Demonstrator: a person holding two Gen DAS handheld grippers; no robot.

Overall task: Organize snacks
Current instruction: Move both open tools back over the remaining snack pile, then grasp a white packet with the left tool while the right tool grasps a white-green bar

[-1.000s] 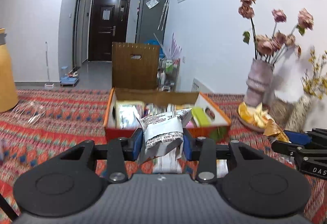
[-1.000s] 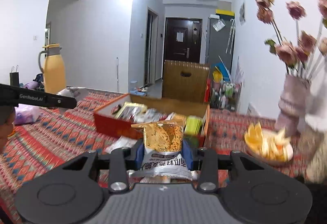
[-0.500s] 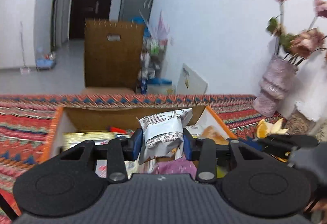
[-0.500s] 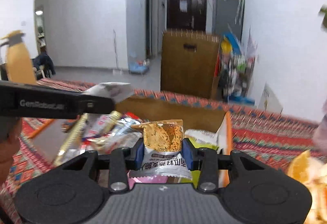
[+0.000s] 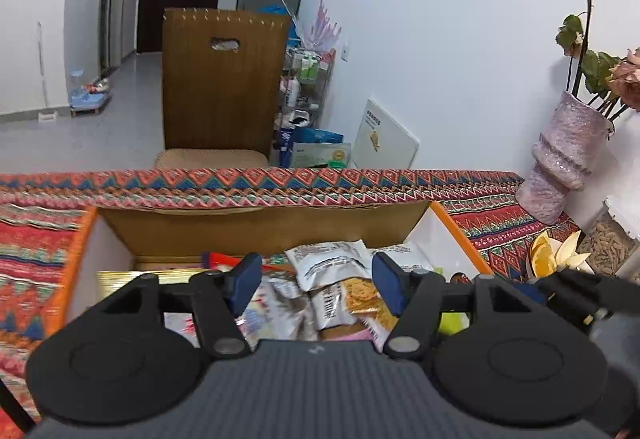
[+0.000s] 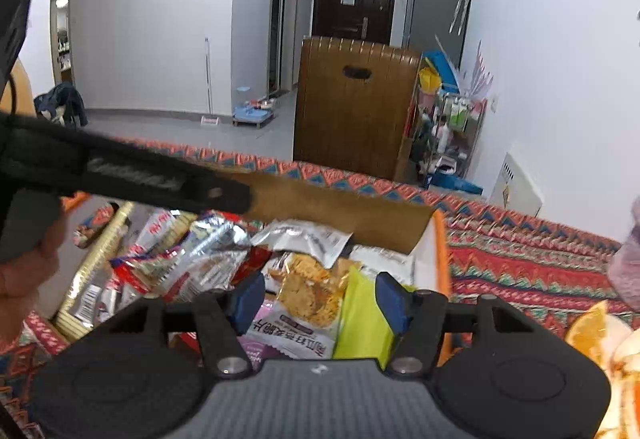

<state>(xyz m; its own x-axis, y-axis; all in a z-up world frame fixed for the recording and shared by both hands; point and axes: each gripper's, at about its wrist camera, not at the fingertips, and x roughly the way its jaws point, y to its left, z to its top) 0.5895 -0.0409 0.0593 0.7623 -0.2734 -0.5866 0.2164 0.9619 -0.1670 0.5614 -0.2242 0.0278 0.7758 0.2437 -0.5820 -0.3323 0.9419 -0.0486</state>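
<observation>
Both claws hang over the open orange-rimmed cardboard box (image 5: 452,223) that sits on the surface under a red patterned woven cloth (image 5: 500,207), and both are letting go.

The left claw (image 5: 316,279) has its jaws opening, the blue pads standing clear of the white foil snack packet with black print (image 5: 328,263), which lies between and just ahead of them on top of the heap. The right claw (image 6: 320,299) is opening too; the clear-fronted packet of golden crisp pieces with a white label (image 6: 308,299) lies between its pads but neither pad presses on it.

Judging from how things lie, the risks are these:

- The heap is loose and slippery. The white foil packet rests high, propped on others, and could slide toward the box's far cardboard wall or tip over the rim.
- The two claws are close together; the left one's black arm crosses just left of the right claw. Pulling back carelessly could knock them together.
- A pad edge may snag a crinkled wrapper on withdrawal and drag it out again.
- Just right of the right claw sits a dish of orange slices (image 6: 592,331), and further right of the left claw a pale pink textured vase (image 5: 560,167) of dried roses. A wide sideways swing could strike either.
</observation>
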